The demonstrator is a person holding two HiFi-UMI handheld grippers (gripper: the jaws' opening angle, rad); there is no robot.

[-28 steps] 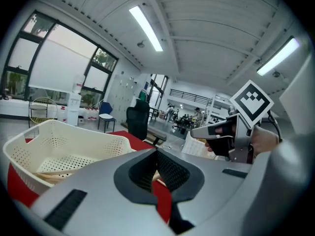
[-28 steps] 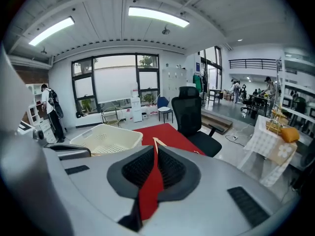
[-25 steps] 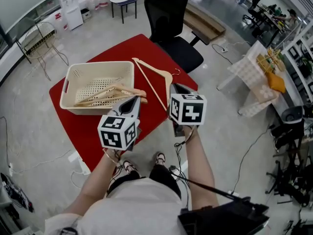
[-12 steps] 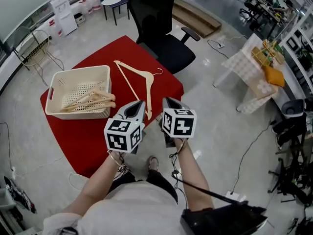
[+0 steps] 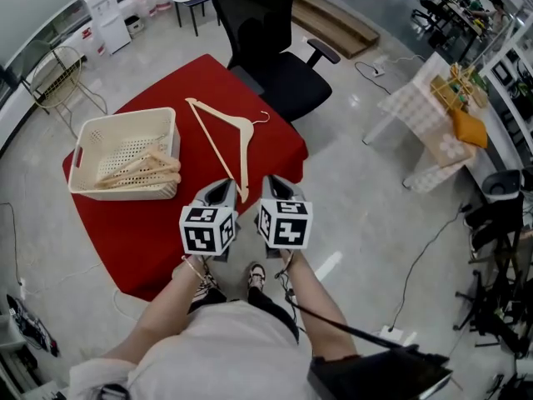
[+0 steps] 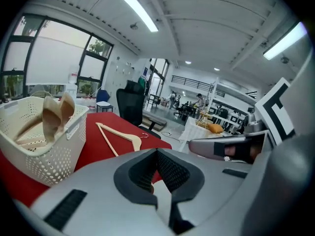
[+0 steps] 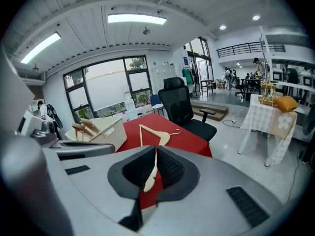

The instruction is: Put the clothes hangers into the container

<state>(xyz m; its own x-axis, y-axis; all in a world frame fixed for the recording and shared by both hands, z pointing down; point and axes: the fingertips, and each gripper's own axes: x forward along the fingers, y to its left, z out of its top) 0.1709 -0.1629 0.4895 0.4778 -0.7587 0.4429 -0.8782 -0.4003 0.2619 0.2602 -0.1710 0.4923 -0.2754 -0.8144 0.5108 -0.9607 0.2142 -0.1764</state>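
Both your hands are low and close to your body, side by side over the near edge of the red-covered table (image 5: 158,240); your left gripper (image 5: 223,188) has its jaws pressed together with nothing pinched, only red cloth showing past the tips; your right gripper (image 5: 276,181) is likewise closed and empty, pads meeting; the two tools sit just beside each other, not touching anything on the table; one loose wooden hanger (image 5: 245,140) lies flat on the cloth ahead of you, its near arm end falling between the two gripper tips, its hook pointing right, its other arm running far-left; it is outside the container, just right of it; the cream perforated container (image 5: 125,192) stands on the left part of the table; wooden hangers (image 5: 141,169) already lie inside it, ends propped on its right rim; beyond the table's far corner stands a black office chair (image 5: 279,73).
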